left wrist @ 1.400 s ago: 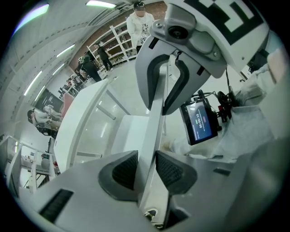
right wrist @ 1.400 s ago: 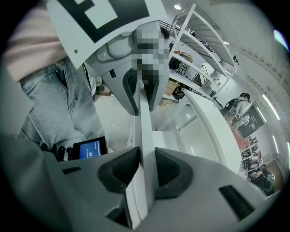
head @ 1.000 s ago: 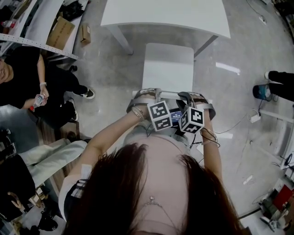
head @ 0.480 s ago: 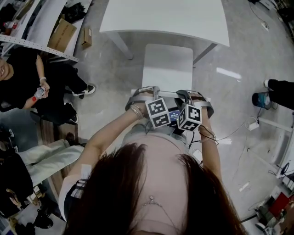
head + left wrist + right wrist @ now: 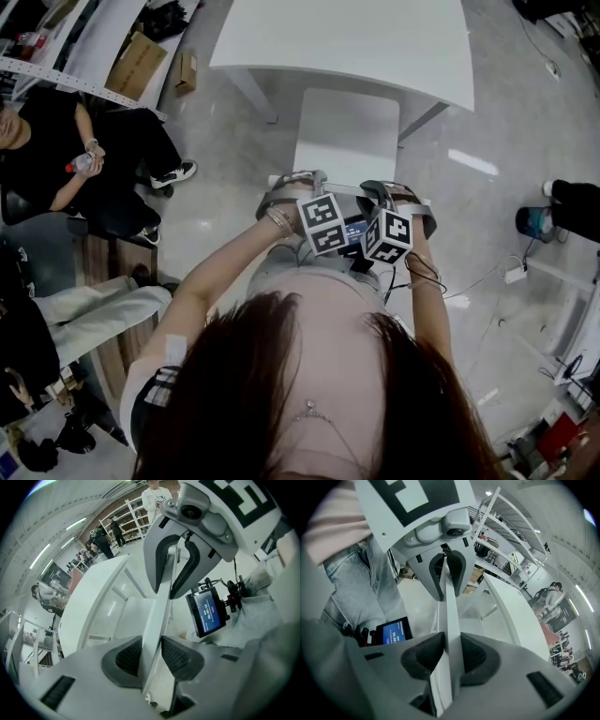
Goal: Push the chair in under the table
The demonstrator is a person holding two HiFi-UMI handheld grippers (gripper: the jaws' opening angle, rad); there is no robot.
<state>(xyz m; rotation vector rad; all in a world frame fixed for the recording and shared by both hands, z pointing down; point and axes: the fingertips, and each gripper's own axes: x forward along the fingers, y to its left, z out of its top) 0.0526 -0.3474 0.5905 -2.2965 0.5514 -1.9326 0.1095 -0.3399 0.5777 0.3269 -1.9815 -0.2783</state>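
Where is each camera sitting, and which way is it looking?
Head view: on the person's head, facing steeply down at the chair and table; hair, both arms, left gripper and right gripper show.
Left gripper view: on the left gripper, looking along its jaws clamped on the back rail; jeans show.
Right gripper view: on the right gripper, looking along the same rail; jeans, pink top show.
Shared: each gripper view sees the other gripper on that rail.

white chair [image 5: 345, 131] upright, flat seat's front edge just at the white table's [image 5: 347, 37] near edge
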